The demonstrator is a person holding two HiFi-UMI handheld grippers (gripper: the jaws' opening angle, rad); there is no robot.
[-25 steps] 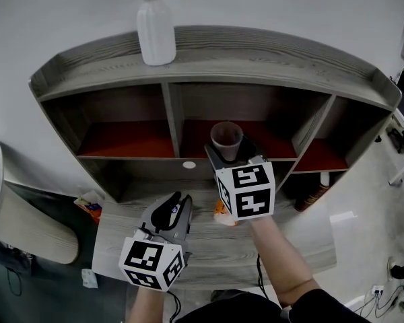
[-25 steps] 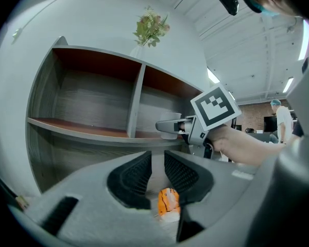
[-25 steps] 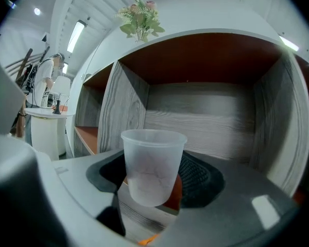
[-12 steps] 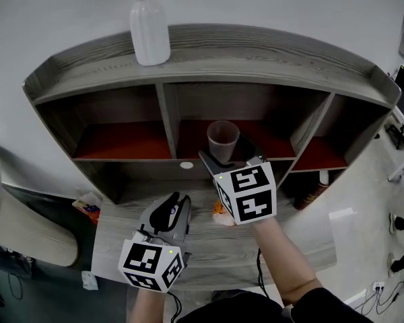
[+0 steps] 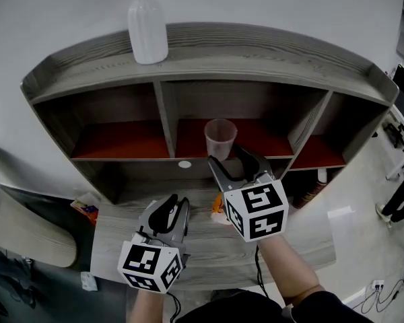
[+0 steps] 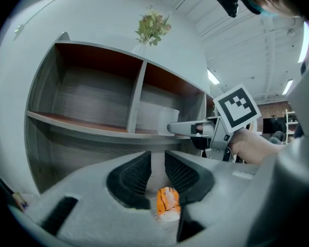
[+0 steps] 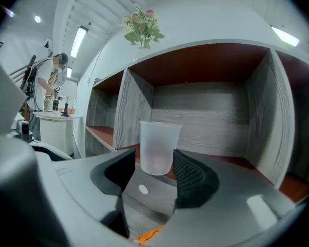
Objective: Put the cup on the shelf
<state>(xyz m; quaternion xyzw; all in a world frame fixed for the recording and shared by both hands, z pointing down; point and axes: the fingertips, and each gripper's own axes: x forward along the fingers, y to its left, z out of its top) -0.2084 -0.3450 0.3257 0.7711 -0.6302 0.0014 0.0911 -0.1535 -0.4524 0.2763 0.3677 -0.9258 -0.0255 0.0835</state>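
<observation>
A translucent plastic cup (image 5: 220, 138) stands upright on the red floor of the middle compartment of the grey wooden shelf (image 5: 130, 158). My right gripper (image 5: 234, 161) sits just in front of the cup, drawn back from it. Its jaws are apart and closing, and the pads touch nothing. In the right gripper view the cup (image 7: 158, 147) shows beyond the gripper (image 7: 154, 161), past the fingertips (image 7: 188, 171). My left gripper (image 5: 172, 207) hovers low over the lower ledge, its jaws nearly together with nothing between them (image 6: 157, 161). The left gripper view shows the cup (image 6: 162, 121) and the right gripper (image 6: 185, 128).
A white vase (image 5: 147, 29) with greenery stands on the shelf top. A small orange object (image 5: 219, 214) lies on the lower wooden ledge (image 5: 209, 251) between the grippers. The left and right compartments hold nothing. A person (image 7: 51, 81) stands far off at a counter.
The right gripper has let go of the cup and pulled back toward me and slightly right. The cup stays on the shelf. The left gripper has barely moved.
</observation>
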